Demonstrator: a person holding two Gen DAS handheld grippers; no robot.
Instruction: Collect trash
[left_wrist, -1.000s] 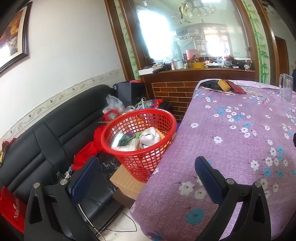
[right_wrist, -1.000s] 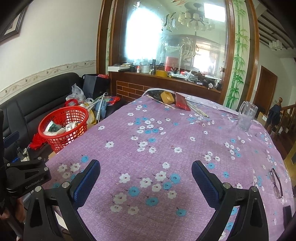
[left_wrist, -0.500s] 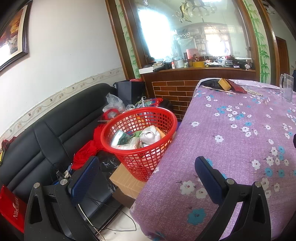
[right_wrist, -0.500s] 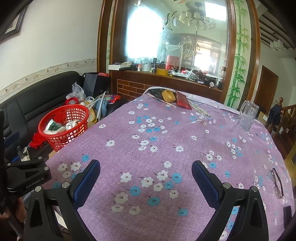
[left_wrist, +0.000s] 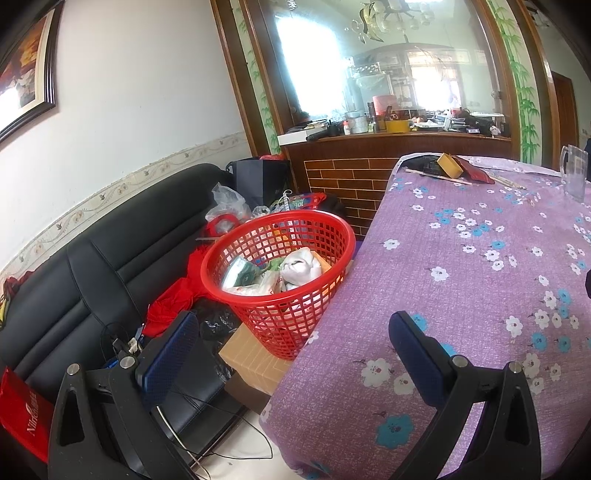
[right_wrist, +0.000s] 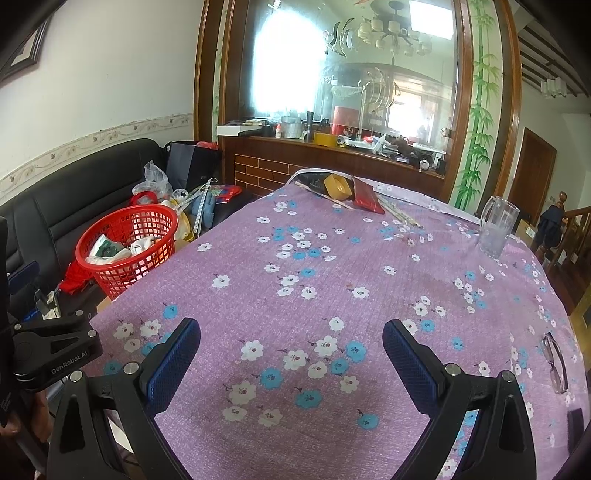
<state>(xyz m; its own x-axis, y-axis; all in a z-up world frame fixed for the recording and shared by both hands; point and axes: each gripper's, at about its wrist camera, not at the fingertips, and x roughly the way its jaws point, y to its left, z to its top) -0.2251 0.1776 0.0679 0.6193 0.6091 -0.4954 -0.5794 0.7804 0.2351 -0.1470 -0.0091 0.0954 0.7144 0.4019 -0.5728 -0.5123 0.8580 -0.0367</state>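
Observation:
A red mesh basket (left_wrist: 280, 291) stands on a cardboard box beside the table's left edge and holds crumpled white and green wrappers (left_wrist: 295, 266). It also shows in the right wrist view (right_wrist: 129, 247). My left gripper (left_wrist: 291, 332) is open and empty, a little in front of the basket, straddling the table edge. My right gripper (right_wrist: 291, 339) is open and empty above the purple flowered tablecloth (right_wrist: 332, 273). The left gripper's body (right_wrist: 51, 350) shows at the left of the right wrist view.
At the table's far end lie a yellow box (right_wrist: 336, 186), a red packet (right_wrist: 365, 197) and sticks. A glass mug (right_wrist: 496, 229) stands far right. Glasses (right_wrist: 554, 363) lie near the right edge. A black sofa (left_wrist: 74, 266) with bags is on the left.
Both views have shifted very slightly; the basket sits a touch lower and nearer in the right wrist view. Both grippers stay open and empty.

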